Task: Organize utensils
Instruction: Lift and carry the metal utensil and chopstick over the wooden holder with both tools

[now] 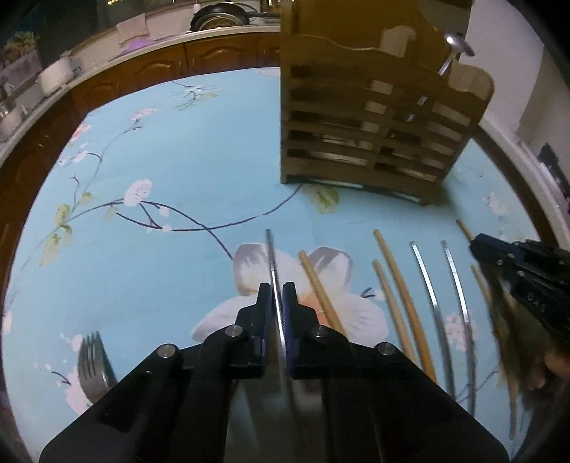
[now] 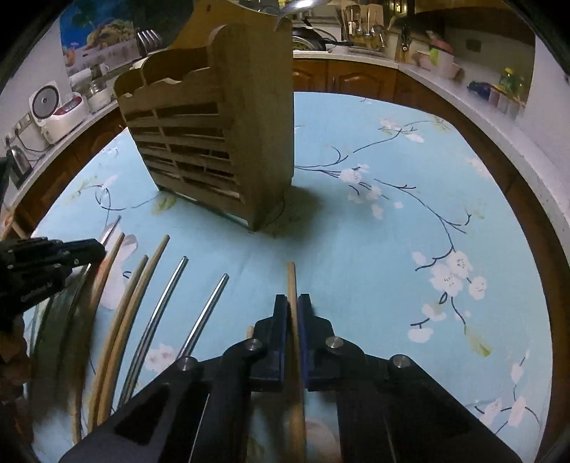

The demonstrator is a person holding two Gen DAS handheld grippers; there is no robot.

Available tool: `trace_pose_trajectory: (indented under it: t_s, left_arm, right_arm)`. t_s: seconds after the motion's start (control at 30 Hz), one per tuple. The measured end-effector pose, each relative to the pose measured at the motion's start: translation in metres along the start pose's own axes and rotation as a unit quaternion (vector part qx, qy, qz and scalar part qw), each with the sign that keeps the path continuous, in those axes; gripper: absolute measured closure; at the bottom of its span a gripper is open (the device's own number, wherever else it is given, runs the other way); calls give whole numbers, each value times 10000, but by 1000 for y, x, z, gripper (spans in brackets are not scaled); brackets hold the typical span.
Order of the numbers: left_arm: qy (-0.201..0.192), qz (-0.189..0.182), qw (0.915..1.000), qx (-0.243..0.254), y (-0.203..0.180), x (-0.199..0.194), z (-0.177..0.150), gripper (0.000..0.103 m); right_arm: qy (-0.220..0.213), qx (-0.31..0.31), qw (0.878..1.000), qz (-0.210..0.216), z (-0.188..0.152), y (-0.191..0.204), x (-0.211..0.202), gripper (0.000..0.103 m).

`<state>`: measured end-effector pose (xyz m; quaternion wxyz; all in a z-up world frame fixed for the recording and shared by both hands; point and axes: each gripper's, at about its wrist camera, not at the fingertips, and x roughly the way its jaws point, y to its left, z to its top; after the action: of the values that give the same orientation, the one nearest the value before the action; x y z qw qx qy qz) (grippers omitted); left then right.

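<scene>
My left gripper (image 1: 277,288) is shut on a metal chopstick (image 1: 272,256) just above the floral tablecloth. My right gripper (image 2: 292,299) is shut on a wooden chopstick (image 2: 292,281); it also shows in the left wrist view (image 1: 477,242) at the right. Between them lie wooden chopsticks (image 1: 395,281) and two metal chopsticks (image 1: 425,274) in a row; they show in the right wrist view too (image 2: 139,285) (image 2: 210,302). The wooden slatted utensil holder (image 1: 363,121) stands behind, with a spoon (image 1: 457,44) in it. A fork (image 1: 93,363) lies at the left.
The blue flowered tablecloth (image 2: 374,231) covers the table. A kitchen counter with a pan (image 1: 217,17), pots and a rice cooker (image 2: 50,107) runs around behind. The left gripper appears at the left edge of the right wrist view (image 2: 71,256).
</scene>
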<state>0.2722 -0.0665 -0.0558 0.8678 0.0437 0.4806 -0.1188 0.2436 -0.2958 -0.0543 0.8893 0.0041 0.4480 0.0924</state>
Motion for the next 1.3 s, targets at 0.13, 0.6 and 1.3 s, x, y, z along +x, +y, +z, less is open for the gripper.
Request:
trace_pose_trajectory:
  t_s: [0.13,0.6,1.3]
  left_arm:
    - [-259,-185,9995,-32,-1,-21,-1,98]
    - [-1348,-683,9879,-348,15,-132,-5,98]
    - [-2215,-823,9706,-463,28,-197,17,98]
  right_arm:
    - [-196,178,9995,147,-3,-6,-19,98]
    - [-1330,636,9881,441,2,-14,-127,98]
    - [-2696,838,9575,591,40,0,-200,98]
